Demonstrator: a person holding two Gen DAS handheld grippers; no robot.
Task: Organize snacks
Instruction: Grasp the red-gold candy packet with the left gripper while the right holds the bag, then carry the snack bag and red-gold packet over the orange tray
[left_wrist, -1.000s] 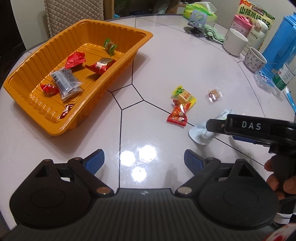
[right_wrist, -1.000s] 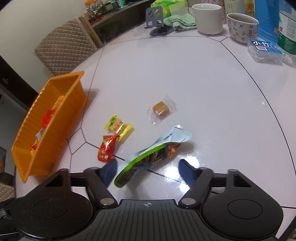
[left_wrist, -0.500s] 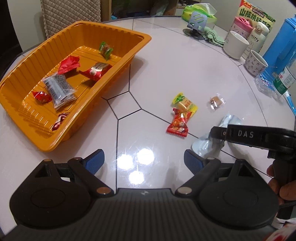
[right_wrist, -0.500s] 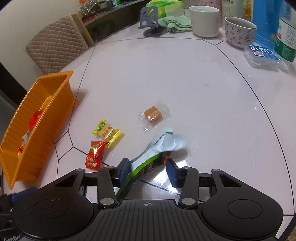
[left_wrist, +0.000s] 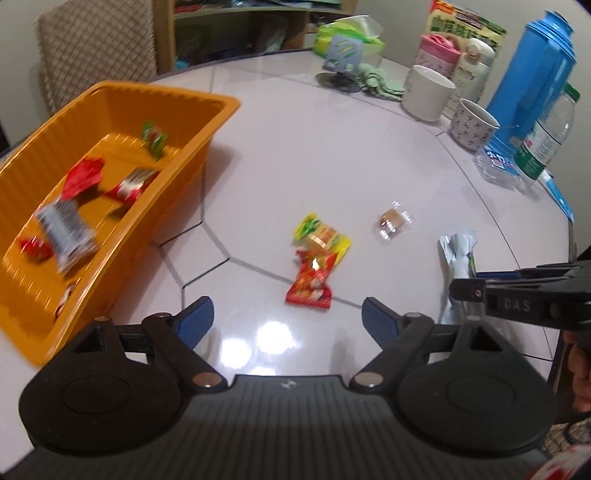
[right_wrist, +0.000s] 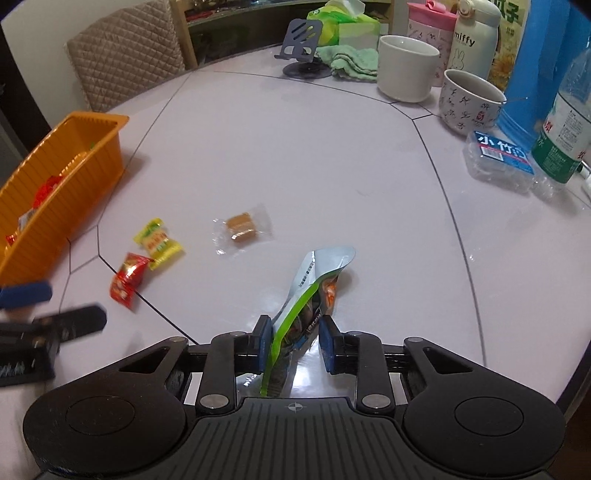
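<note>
My right gripper (right_wrist: 295, 341) is shut on a green and silver snack pouch (right_wrist: 310, 288), which stands on edge above the table; it also shows in the left wrist view (left_wrist: 458, 254). My left gripper (left_wrist: 288, 317) is open and empty, just short of a red candy (left_wrist: 312, 282) and a yellow candy (left_wrist: 323, 236). A clear-wrapped brown candy (left_wrist: 393, 221) lies further right. The orange tray (left_wrist: 177, 177) at the left holds several snacks. The right wrist view shows the red candy (right_wrist: 129, 282), yellow candy (right_wrist: 159, 243), brown candy (right_wrist: 242, 229) and tray (right_wrist: 85, 184).
At the table's far right stand a white mug (right_wrist: 406, 68), a patterned cup (right_wrist: 471, 101), a blue jug (left_wrist: 532, 77), a water bottle (right_wrist: 569, 144), a phone stand (right_wrist: 303, 48) and a green cloth (right_wrist: 351, 59). A padded chair (right_wrist: 125, 51) stands behind.
My right gripper has shut on the pouch and raised it on edge. My left gripper has moved forward toward the red and yellow candies, staying open.
</note>
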